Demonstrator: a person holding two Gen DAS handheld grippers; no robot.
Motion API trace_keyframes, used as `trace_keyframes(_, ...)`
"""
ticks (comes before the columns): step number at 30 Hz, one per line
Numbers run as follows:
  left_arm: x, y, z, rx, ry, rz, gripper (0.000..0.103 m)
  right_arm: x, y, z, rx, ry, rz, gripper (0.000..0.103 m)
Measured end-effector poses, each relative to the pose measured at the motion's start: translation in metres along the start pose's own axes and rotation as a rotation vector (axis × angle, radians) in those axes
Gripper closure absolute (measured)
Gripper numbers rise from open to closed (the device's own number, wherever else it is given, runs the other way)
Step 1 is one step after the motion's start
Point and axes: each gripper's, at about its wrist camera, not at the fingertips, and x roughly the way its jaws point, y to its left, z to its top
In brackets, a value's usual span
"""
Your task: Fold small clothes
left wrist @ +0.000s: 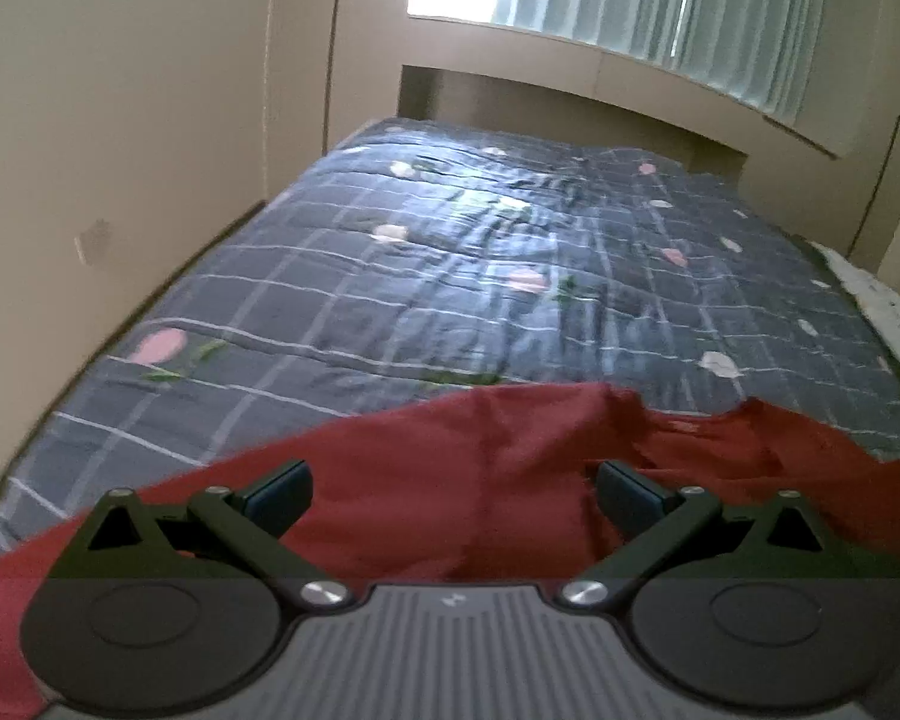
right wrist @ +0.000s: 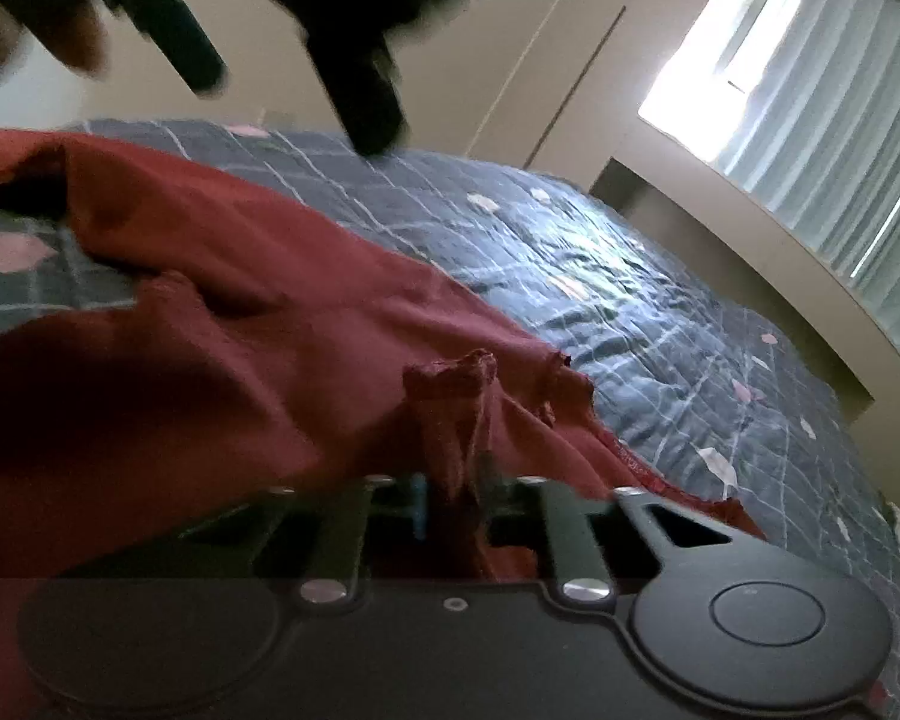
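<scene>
Currently red garment (right wrist: 222, 312) edge pinched in closed right gripper (right wrist: 450, 498); left gripper (left wrist: 453, 495) held wide apart, empty, above cloth on bedspread (left wrist: 426, 252); garment spread leftward from right gripper.

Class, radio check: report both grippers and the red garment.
Left gripper open above red garment. Right gripper shut on a bunched fold. Garment rumpled on bed. Nothing blocking.
</scene>
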Motion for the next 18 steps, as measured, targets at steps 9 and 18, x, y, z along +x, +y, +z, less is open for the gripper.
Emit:
trace_keyframes(9,0.039,-0.067,-0.03,0.118,0.012,-0.038,0.0,-0.101,-0.049,-0.059,0.053,-0.027,-0.142,0.009)
trace_keyframes(18,0.07,-0.089,-0.077,0.152,-0.095,0.203,0.0,-0.113,-0.096,-0.153,0.133,0.128,-0.486,0.005)
